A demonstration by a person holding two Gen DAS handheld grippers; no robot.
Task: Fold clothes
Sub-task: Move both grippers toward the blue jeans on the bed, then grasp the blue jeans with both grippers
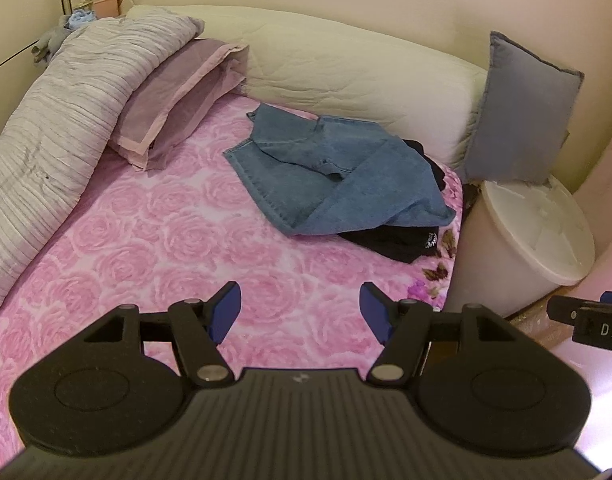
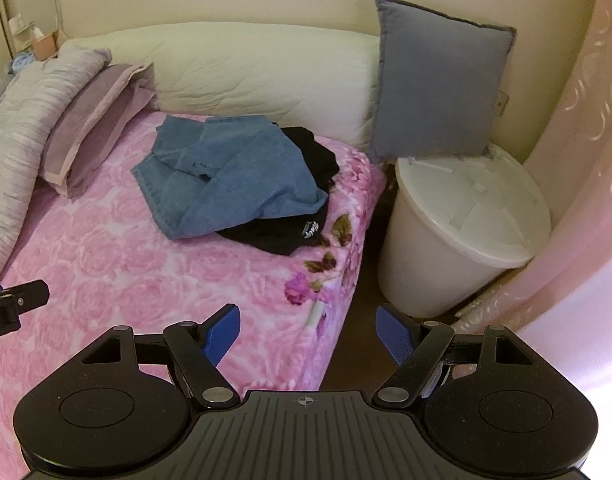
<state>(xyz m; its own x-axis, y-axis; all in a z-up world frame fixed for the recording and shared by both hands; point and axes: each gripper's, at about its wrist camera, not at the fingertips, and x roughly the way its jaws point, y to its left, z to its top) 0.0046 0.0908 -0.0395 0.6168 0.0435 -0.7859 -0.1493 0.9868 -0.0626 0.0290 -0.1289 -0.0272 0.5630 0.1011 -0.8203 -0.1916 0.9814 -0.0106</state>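
While both tools hang above the bed (image 1: 146,240), left tool (image 1: 300,312) and right tool (image 2: 308,334) stand apart, empty. Jeans (image 1: 330,168) lie crumpled on a black garment (image 1: 390,242) near the bed's far right corner. White bin (image 2: 458,240) beside the bed: lid on, contents hidden.
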